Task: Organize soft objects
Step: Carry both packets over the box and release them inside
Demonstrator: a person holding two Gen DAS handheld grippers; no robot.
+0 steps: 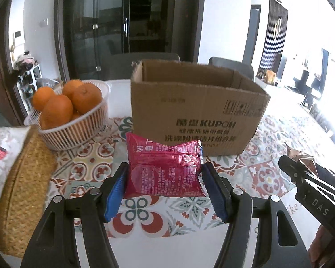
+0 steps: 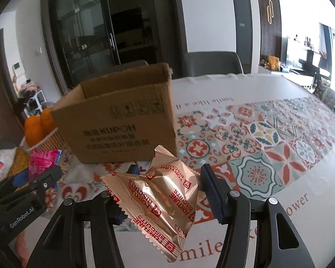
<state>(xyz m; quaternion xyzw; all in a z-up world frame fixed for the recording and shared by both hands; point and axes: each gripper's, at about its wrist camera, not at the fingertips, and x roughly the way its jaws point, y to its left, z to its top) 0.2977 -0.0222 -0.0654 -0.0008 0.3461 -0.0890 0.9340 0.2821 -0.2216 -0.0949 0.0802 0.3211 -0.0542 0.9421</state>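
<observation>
Snack packets sit one in each tool: the left hand-held gripper (image 1: 165, 184) pinches a red packet (image 1: 164, 168) by its sides, and the right hand-held gripper (image 2: 162, 192) clamps a gold biscuit packet (image 2: 162, 197), crumpling the foil. Both hang above the patterned worktop (image 2: 268, 147), just short of the open cardboard box (image 1: 194, 109), probably the drop-off. A basket of oranges (image 1: 69, 114) stands left of it.

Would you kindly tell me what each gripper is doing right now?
Left gripper: closed on the red snack packet.
Right gripper: closed on the gold biscuit packet.
</observation>
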